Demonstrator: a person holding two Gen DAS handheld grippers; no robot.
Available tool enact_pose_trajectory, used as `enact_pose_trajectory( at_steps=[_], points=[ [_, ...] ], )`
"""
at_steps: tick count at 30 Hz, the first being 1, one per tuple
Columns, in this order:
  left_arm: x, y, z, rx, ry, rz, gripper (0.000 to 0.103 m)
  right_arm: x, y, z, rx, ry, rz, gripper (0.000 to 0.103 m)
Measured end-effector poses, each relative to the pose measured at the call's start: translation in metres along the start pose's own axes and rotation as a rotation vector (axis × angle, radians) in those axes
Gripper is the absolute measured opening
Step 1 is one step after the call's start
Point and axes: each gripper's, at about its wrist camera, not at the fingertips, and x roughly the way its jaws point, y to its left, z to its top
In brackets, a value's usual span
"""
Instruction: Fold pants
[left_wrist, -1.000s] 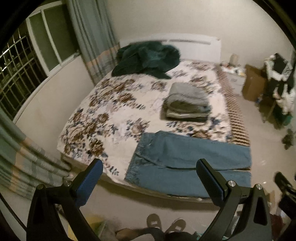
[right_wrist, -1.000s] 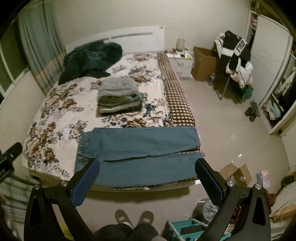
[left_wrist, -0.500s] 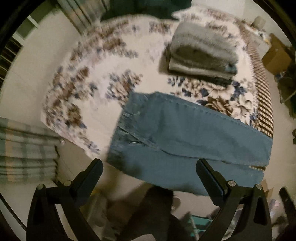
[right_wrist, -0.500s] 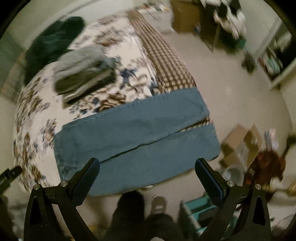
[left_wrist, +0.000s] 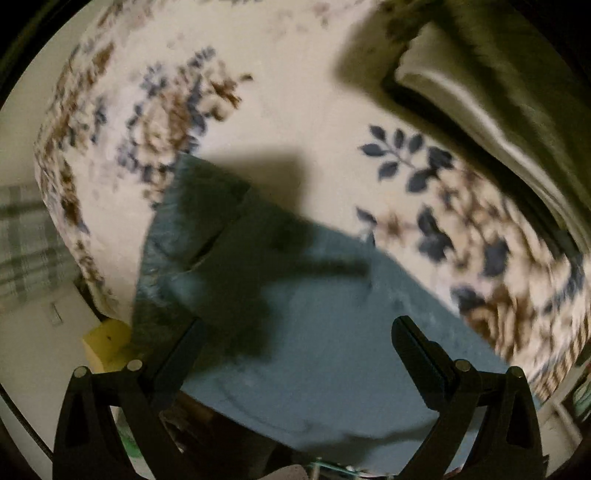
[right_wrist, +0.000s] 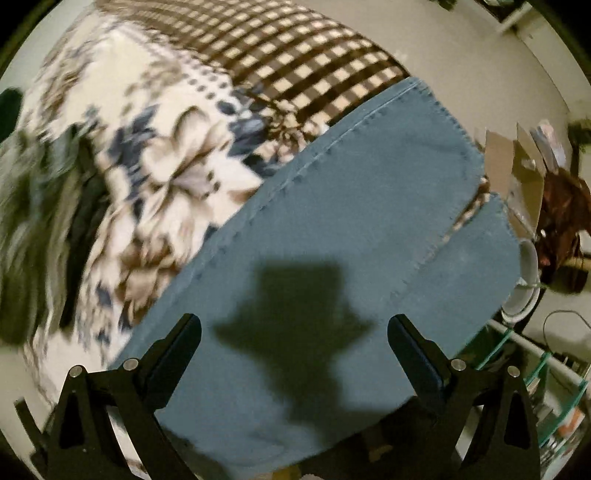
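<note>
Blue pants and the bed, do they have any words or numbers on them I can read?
No readable text anywhere in either view.
Blue pants: only stitching, no label or words showing.
Floral bedspread: flower pattern only.
Cardboard box on the floor: too blurred to tell whether anything is printed on it.

both views are smeared by motion. in the left wrist view the flowers on the bed cover (left_wrist: 177, 110) are blurred, and the folded stack of clothes (left_wrist: 498, 74) is cut off by the top right of the frame. a dark shadow (left_wrist: 236, 266) hides the detail of the pants (left_wrist: 332, 350) at their end by the bed's left edge. the near side of the pants drops out of sight behind the left tool (left_wrist: 295, 354). in the right wrist view the stack (right_wrist: 33, 206) is a blur, and the clutter on the floor (right_wrist: 554, 206) beyond the bed's right edge is too smeared to name.
</note>
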Motion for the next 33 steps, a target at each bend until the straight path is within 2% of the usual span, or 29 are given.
enact_pose_trajectory(
  at_steps=[5,7,8,9,10,12,14,16,17,18,21,25,27,29,30,31,33],
  points=[
    [0.045,0.002,0.036,-0.130,0.086,-0.020,0.103,0.038,0.008,0.039,0.064,0.005,-0.051,0.101],
    [0.057,0.008,0.043,-0.176,0.096,-0.016,0.103,0.053,0.013,0.053,0.087,0.011,-0.066,0.098],
    [0.060,0.010,0.046,-0.188,0.089,-0.004,0.095,0.059,0.016,0.059,0.096,0.018,-0.068,0.096],
    [0.062,0.012,0.047,-0.196,0.074,0.012,0.081,0.067,0.019,0.064,0.107,0.029,-0.070,0.094],
    [0.063,0.015,0.048,-0.199,0.055,0.033,0.075,0.073,0.021,0.068,0.113,0.040,-0.074,0.091],
    [0.063,0.019,0.048,-0.190,0.018,0.039,0.048,0.084,0.025,0.073,0.117,0.067,-0.098,0.070],
    [0.060,0.026,0.044,-0.189,-0.018,0.000,0.040,0.090,0.026,0.073,0.131,0.079,-0.091,0.057],
    [0.054,0.033,0.034,-0.178,-0.059,-0.032,0.032,0.088,0.024,0.068,0.143,0.068,-0.070,0.039],
    [0.050,0.036,0.030,-0.172,-0.078,-0.044,0.028,0.086,0.022,0.065,0.143,0.063,-0.053,0.024],
    [0.046,0.038,0.026,-0.168,-0.100,-0.057,0.024,0.084,0.022,0.061,0.140,0.059,-0.038,0.015],
    [0.028,0.050,0.004,-0.139,-0.173,-0.091,0.018,0.066,0.014,0.049,0.130,0.026,0.009,0.010],
    [0.003,0.081,-0.032,-0.088,-0.267,-0.141,0.013,0.029,-0.011,0.028,0.108,-0.009,0.100,0.009],
    [-0.006,0.101,-0.056,-0.061,-0.309,-0.159,0.011,0.012,-0.030,0.012,0.091,-0.022,0.142,0.008],
    [-0.013,0.111,-0.061,-0.043,-0.341,-0.169,0.010,0.000,-0.054,-0.006,0.069,-0.028,0.172,0.008],
    [-0.015,0.122,-0.078,-0.037,-0.359,-0.173,0.010,-0.004,-0.067,-0.017,0.055,-0.033,0.180,0.008],
    [-0.005,0.137,-0.077,-0.037,-0.367,-0.180,0.010,-0.008,-0.083,-0.029,0.041,-0.038,0.183,0.008],
    [0.002,0.158,-0.101,-0.048,-0.370,-0.189,0.009,-0.008,-0.115,-0.057,0.024,-0.036,0.186,0.008]
  ],
)
